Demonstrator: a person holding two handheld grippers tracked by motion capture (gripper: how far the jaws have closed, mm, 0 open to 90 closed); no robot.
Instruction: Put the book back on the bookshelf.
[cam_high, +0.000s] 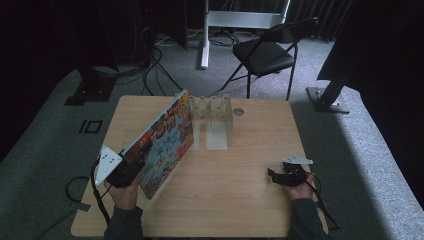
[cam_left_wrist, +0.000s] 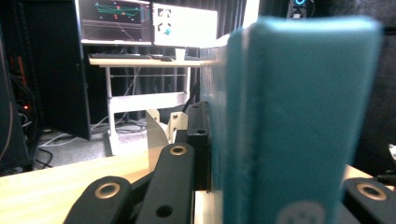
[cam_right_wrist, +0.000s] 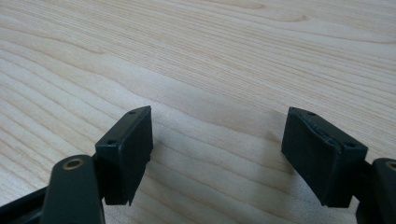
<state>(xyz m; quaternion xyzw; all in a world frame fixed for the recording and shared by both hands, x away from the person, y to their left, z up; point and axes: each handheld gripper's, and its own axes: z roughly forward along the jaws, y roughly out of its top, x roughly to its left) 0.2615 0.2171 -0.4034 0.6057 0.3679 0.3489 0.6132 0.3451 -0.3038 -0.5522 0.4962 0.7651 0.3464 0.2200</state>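
Pinching a flat, glossy picture book (cam_high: 167, 142) (teal spine), left gripper (cam_high: 131, 172); right gripper (cam_right_wrist: 217, 156) spread over grained wooden table (cam_right_wrist: 210, 56).

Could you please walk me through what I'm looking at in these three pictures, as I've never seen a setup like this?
A person sits at a wooden table with a hand-held two-jaw gripper in each hand; there is no robot arm. The high view looks down from above the person. The other two pictures come from cameras riding on the grippers, looking along their black jaws.

The left gripper is shut on a colourful picture book, held tilted with its far end near a pale slotted rack that stands on the table. In the left gripper view the book's teal edge is right in front of the camera.

The right gripper rests near the table's right edge, jaws open over bare wood, holding nothing.
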